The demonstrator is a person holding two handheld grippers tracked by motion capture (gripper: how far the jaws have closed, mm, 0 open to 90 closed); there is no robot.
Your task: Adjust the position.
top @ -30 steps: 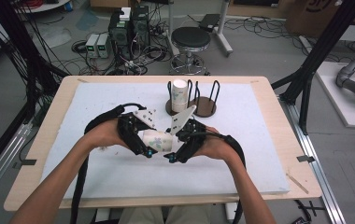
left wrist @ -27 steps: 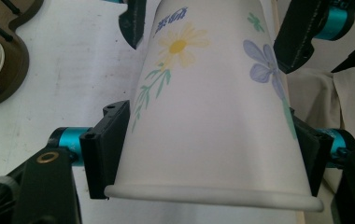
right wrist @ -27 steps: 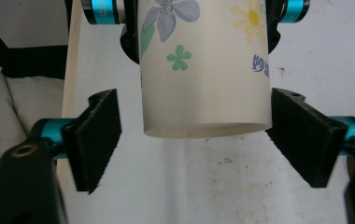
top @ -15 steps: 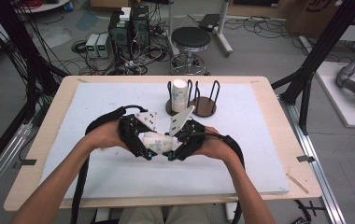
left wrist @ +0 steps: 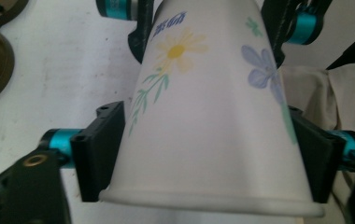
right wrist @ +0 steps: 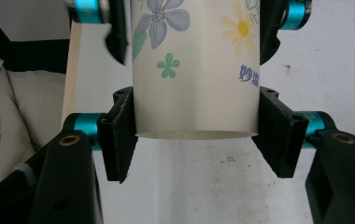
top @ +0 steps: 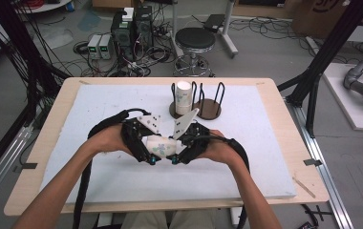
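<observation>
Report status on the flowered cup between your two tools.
Left tool jaws just opening, flanking the rim end. Right tool shut on paper cup at its base. Wire rack behind, well apart.

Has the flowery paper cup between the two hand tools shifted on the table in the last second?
No. The paper cup lies in the same spot in front of the brown cup stand, held between both grippers.

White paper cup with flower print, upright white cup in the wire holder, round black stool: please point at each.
White paper cup with flower print (left wrist: 213, 126), left gripper view, side wall.
Upright white cup (top: 183, 95), high view, side.
Round black stool (top: 195, 38), high view, seat top.
</observation>
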